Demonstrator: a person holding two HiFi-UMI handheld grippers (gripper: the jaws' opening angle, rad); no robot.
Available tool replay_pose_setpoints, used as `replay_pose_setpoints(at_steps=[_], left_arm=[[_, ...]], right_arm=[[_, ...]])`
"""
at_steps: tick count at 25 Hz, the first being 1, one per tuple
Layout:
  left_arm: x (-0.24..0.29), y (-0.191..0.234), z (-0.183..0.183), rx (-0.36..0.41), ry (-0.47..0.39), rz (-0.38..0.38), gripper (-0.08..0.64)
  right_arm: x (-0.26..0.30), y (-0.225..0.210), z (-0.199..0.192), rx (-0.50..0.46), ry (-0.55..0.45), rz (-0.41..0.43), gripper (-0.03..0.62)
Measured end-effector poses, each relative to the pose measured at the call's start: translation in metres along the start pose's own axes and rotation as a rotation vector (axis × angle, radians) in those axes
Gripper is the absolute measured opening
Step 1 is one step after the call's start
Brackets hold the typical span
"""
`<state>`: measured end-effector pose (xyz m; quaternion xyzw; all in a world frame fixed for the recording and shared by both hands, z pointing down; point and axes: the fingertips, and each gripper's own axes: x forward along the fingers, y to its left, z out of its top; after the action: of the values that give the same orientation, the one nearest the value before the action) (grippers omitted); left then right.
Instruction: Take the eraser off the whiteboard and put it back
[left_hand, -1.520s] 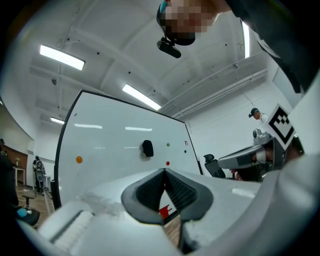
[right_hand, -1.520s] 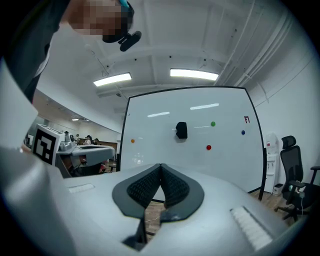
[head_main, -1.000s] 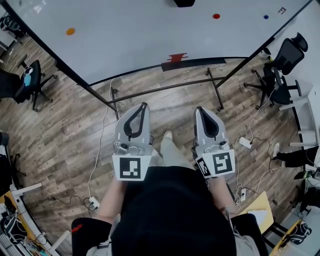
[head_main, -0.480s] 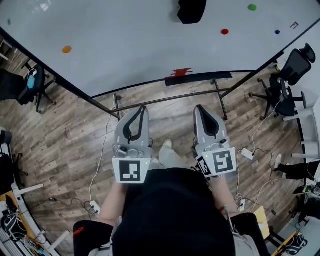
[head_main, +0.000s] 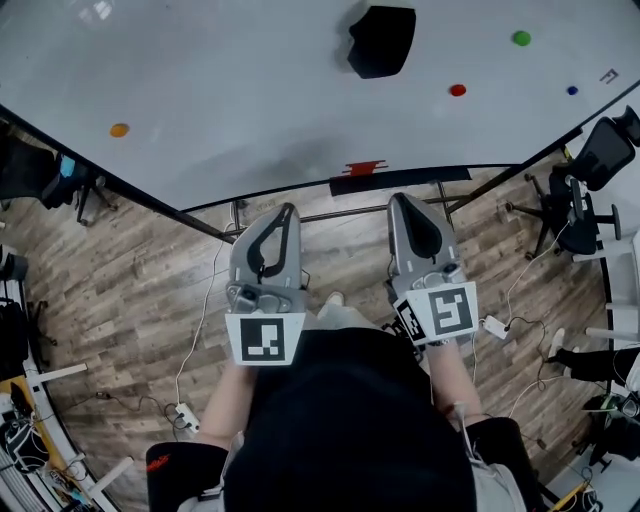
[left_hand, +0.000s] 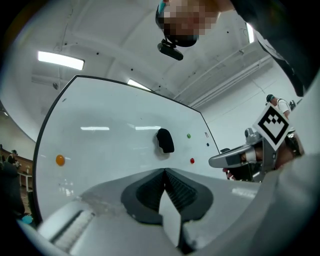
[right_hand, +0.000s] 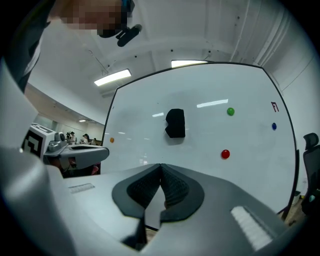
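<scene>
One blocky black eraser (head_main: 380, 40) — glossy whiteboard (head_main: 230, 90) | wood-plank floor (head_main: 120, 290)

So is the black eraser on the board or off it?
On. The eraser sits flat against the whiteboard, with nothing gripping it.

1. The eraser (head_main: 380, 40) is a black, blocky pad. It clings to the board's face, standing taller than wide, near the middle of the board's width.
2. The whiteboard (head_main: 230, 90) is white with a dark frame, stands upright, and bears the eraser on its surface.
</scene>
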<state>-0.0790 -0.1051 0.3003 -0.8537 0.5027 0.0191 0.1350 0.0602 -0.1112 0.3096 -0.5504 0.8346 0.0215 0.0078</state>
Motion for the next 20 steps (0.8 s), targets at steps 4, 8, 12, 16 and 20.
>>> replay_pose_setpoints(at_steps=[4, 8, 12, 16, 20], left_arm=[[0.012, 0.001, 0.000, 0.006, 0.001, 0.008, 0.002], [0.028, 0.007, 0.005, 0.011, -0.014, 0.000, 0.002], [0.043, 0.012, 0.006, 0.005, -0.023, -0.026, 0.002], [0.057, 0.024, 0.005, 0.007, -0.024, -0.059, 0.002], [0.068, 0.036, 0.006, 0.004, -0.021, -0.085, 0.003]], right_arm=[[0.011, -0.009, 0.003, -0.005, 0.010, 0.009, 0.003], [0.024, -0.014, 0.014, -0.015, 0.003, 0.005, 0.003], [0.036, -0.022, 0.024, -0.024, 0.001, -0.021, 0.007], [0.051, -0.029, 0.031, -0.012, 0.004, -0.050, 0.043], [0.064, -0.032, 0.043, -0.006, -0.007, -0.078, 0.065]])
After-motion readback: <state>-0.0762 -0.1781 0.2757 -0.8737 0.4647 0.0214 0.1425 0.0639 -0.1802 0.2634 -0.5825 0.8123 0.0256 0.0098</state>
